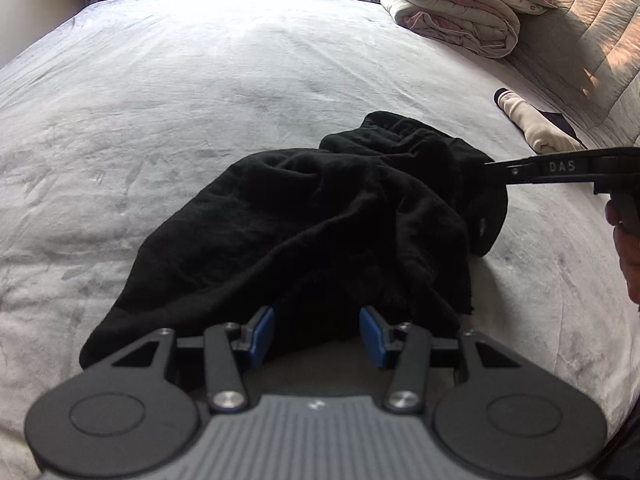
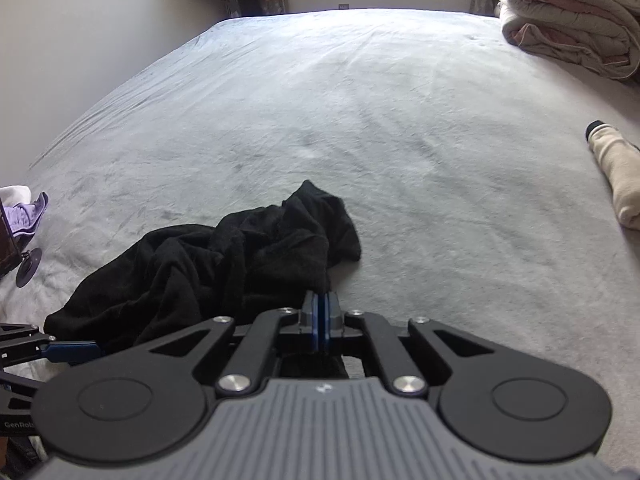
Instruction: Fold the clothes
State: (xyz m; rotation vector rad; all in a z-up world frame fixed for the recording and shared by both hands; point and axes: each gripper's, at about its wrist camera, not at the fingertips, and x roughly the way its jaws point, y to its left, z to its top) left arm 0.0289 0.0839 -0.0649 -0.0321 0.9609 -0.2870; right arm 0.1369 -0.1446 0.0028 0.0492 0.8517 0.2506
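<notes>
Well, grey bed (image 2: 360, 100) bears black garment (image 1: 312, 216); left gripper (image 1: 316, 336) agape, right gripper (image 2: 321, 320) pinching it.

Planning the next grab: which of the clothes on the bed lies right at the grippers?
The black garment, crumpled in the middle of the bed. The left gripper stands open at its near edge. The rolled cream garment lies far to the right, and the purple one at the left edge.

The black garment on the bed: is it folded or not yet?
Not folded: the black garment lies crumpled in loose bunches on the bed.
</notes>
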